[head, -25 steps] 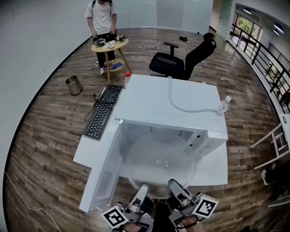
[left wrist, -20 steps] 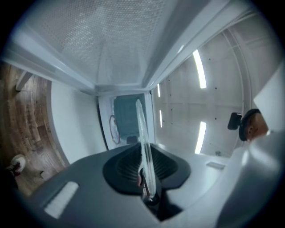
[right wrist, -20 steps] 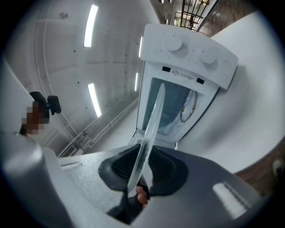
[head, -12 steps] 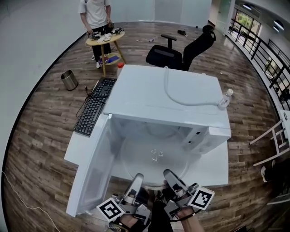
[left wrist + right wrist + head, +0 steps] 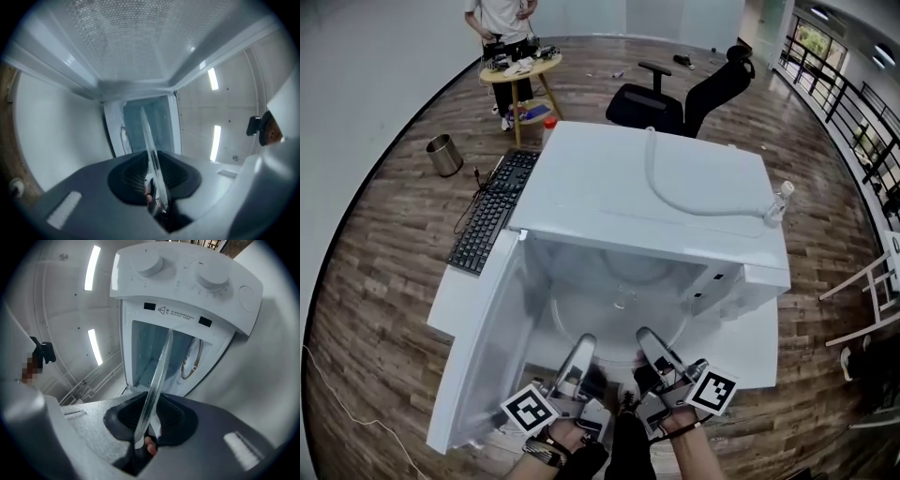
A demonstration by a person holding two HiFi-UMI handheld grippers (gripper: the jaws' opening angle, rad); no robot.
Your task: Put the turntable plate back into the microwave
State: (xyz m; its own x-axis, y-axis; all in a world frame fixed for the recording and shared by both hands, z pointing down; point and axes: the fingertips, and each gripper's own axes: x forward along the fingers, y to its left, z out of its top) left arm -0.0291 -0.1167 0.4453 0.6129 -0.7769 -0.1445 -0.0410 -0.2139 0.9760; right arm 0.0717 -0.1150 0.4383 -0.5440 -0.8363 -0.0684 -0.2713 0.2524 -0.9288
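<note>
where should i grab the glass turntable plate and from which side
Take the turntable plate by its near rim, coming from the open front of the microwave, pinching top and bottom faces at two spots either side of centre. It is a thin, wide glass disc lying flat and partly inside the cavity, so only that front edge is free.
</note>
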